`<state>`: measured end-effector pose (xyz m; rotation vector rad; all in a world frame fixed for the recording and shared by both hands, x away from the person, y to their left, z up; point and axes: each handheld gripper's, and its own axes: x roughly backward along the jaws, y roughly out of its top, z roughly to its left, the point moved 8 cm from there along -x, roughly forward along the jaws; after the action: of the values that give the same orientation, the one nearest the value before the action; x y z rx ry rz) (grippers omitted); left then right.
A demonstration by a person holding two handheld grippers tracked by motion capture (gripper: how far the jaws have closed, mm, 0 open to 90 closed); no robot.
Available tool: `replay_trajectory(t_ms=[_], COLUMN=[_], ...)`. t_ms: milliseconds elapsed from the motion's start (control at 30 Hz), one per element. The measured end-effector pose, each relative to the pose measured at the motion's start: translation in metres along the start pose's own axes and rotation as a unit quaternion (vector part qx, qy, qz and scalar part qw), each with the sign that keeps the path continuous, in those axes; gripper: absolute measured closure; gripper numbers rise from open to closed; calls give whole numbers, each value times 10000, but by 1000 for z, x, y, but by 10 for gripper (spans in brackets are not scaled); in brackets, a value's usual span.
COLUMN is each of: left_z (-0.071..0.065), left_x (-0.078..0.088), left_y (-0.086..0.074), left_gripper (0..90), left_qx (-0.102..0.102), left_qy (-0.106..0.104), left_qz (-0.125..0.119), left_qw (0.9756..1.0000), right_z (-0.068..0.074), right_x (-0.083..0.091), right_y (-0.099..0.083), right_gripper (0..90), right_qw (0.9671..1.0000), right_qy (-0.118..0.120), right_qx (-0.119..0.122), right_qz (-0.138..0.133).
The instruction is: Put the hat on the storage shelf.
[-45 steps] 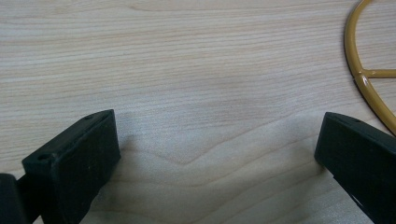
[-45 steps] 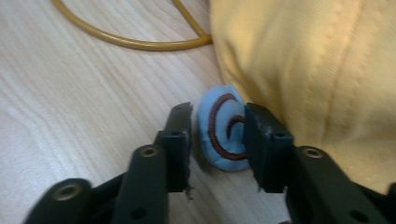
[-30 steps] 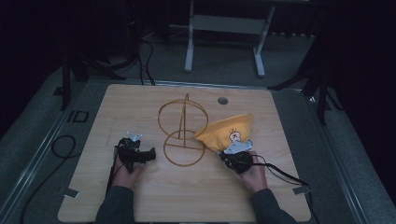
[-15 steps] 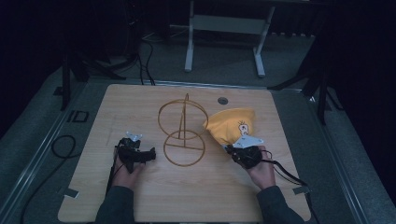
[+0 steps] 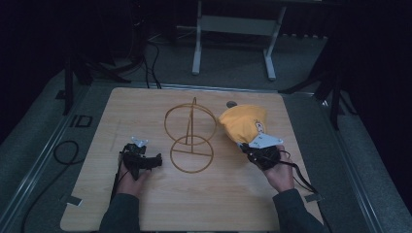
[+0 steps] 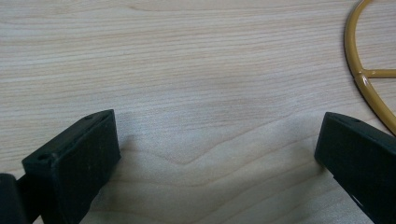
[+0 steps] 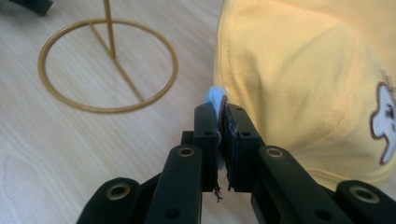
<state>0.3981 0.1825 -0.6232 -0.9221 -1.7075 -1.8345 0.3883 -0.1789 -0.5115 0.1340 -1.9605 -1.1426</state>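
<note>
A yellow cap [image 5: 243,123] lies on the wooden table [image 5: 145,104] to the right of a gold wire stand [image 5: 190,133]. My right gripper [image 5: 250,149] is shut on the cap's edge; in the right gripper view the jaws pinch a light blue and brown strip of the yellow cap [image 7: 303,84] at the right gripper [image 7: 222,114]. The wire stand's round base [image 7: 107,65] lies to the left there. My left gripper [image 5: 154,161] rests on the table left of the stand, jaws wide open over bare wood at the left gripper [image 6: 217,135], with the stand's ring [image 6: 369,79] at the right.
A small dark round object [image 5: 231,104] sits near the table's far edge behind the cap. A white frame [image 5: 235,29] stands on the floor beyond the table. Cables [image 5: 63,150] trail on the floor at left.
My right gripper has drawn the cap toward the right and nearer the person's side. The left gripper has stayed in place.
</note>
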Motion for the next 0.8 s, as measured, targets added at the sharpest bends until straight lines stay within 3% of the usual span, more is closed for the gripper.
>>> replay_trajectory(t_ms=[633,800], left_z=[0,0], left_x=[0,0], left_y=[0,0], left_gripper=[0,0], left_qx=[0,1], left_qy=[0,0], left_qz=[1,1], left_qw=[10000,10000], right_z=[-26,-34], right_x=[32,50], right_y=[38,51], right_gripper=[853,853], right_qw=[9986,9971], right_qy=[-344,-490], right_qx=[54,82], right_qz=[-410,-572])
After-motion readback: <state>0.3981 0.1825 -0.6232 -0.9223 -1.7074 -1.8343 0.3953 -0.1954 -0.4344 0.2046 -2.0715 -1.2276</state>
